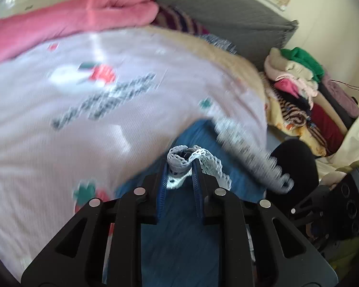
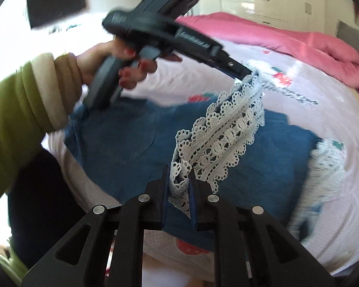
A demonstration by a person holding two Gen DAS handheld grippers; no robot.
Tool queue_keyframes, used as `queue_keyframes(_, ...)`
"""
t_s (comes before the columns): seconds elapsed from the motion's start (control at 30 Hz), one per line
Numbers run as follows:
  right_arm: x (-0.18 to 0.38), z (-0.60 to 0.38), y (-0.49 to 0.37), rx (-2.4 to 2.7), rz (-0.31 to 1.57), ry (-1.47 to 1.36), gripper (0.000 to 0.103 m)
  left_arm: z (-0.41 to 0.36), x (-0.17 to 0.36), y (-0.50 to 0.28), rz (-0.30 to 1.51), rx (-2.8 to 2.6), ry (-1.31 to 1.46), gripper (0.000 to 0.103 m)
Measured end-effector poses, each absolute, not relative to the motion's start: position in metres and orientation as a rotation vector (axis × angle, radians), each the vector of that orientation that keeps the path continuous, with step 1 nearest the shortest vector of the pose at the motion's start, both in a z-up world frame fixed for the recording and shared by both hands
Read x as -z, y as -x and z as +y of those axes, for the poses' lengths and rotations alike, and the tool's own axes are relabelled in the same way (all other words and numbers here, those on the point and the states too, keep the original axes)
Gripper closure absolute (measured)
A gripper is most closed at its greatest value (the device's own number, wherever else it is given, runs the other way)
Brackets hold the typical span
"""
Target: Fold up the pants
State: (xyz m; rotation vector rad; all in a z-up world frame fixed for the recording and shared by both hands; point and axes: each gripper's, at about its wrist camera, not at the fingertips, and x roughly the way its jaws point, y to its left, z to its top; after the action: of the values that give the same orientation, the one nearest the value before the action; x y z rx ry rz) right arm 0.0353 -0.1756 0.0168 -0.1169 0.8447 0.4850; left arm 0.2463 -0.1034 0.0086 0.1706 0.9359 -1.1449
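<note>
Two grippers: the left gripper (image 2: 247, 75) and the right gripper (image 2: 179, 179). One pair of blue pants (image 2: 122, 138) with two lace hems (image 2: 227, 131), one pink blanket (image 1: 71, 19), one hand (image 2: 114, 64). One clothes pile (image 1: 304, 91), perhaps ten pieces, too blurred to count.

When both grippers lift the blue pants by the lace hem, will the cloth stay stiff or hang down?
Probably floppy: the lace hem sags between the left hand-held gripper and the right hand-held gripper. The blue pants look thin and light, so they should drape and trail.
</note>
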Motion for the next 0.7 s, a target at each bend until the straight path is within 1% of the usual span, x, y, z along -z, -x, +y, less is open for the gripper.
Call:
queue_keyframes(0.1, -0.004, -0.159, -0.033, -0.501, 0.861, 0.158, 0.089, -0.088, 0.009, -0.246, 0.974, 1.109, -0.17, 0.088)
queue_keyframes(0.13, -0.001, -0.156, -0.032, -0.509, 0.863, 0.161, 0.087, -0.084, 0.012, -0.246, 0.98, 1.101, -0.169, 0.084)
queue_keyframes(0.17, 0.0, -0.154, -0.031, -0.52, 0.868, 0.161, 0.086, -0.081, 0.015, -0.246, 0.986, 1.09, -0.166, 0.071)
queue_keyframes(0.2, 0.002, -0.152, -0.031, -0.53, 0.87, 0.164, 0.086, -0.075, 0.017, -0.247, 0.99, 1.074, -0.155, 0.065)
queue_keyframes(0.23, 0.003, -0.152, -0.031, -0.539, 0.872, 0.171, 0.078, -0.07, 0.019, -0.249, 0.997, 1.065, -0.133, 0.059)
queue_keyframes(0.3, 0.001, -0.154, -0.026, -0.579, 0.871, 0.148, 0.068, -0.061, 0.018, -0.252, 0.997, 1.05, -0.099, 0.056)
queue_keyframes(0.33, -0.003, -0.156, -0.023, -0.595, 0.864, 0.138, 0.061, -0.055, 0.016, -0.254, 0.988, 1.039, -0.088, 0.052)
queue_keyframes(0.37, -0.011, -0.162, -0.017, -0.608, 0.842, 0.132, 0.057, -0.052, 0.013, -0.255, 0.981, 1.029, -0.081, 0.044)
queue_keyframes(0.4, -0.015, -0.162, -0.01, -0.607, 0.812, 0.133, 0.052, -0.045, 0.01, -0.257, 0.972, 1.011, -0.064, 0.042)
queue_keyframes(0.5, -0.037, -0.19, 0.01, -0.567, 0.728, 0.109, 0.045, -0.023, -0.008, -0.265, 0.925, 0.968, 0.031, 0.039)
queue_keyframes(0.53, -0.044, -0.203, 0.014, -0.53, 0.702, 0.092, 0.039, -0.02, -0.014, -0.266, 0.909, 0.959, 0.062, 0.033)
queue_keyframes(0.57, -0.048, -0.216, 0.019, -0.477, 0.673, 0.078, 0.036, -0.019, -0.021, -0.266, 0.891, 0.948, 0.076, 0.029)
queue_keyframes(0.6, -0.053, -0.232, 0.025, -0.394, 0.631, 0.065, 0.03, -0.023, -0.029, -0.265, 0.871, 0.938, 0.069, 0.028)
queue_keyframes(0.63, -0.056, -0.245, 0.029, -0.329, 0.604, 0.053, 0.028, -0.031, -0.036, -0.263, 0.855, 0.945, 0.055, 0.026)
queue_keyframes(0.7, -0.055, -0.271, 0.031, -0.214, 0.604, -0.007, 0.026, -0.057, -0.047, -0.257, 0.838, 0.979, 0.016, 0.02)
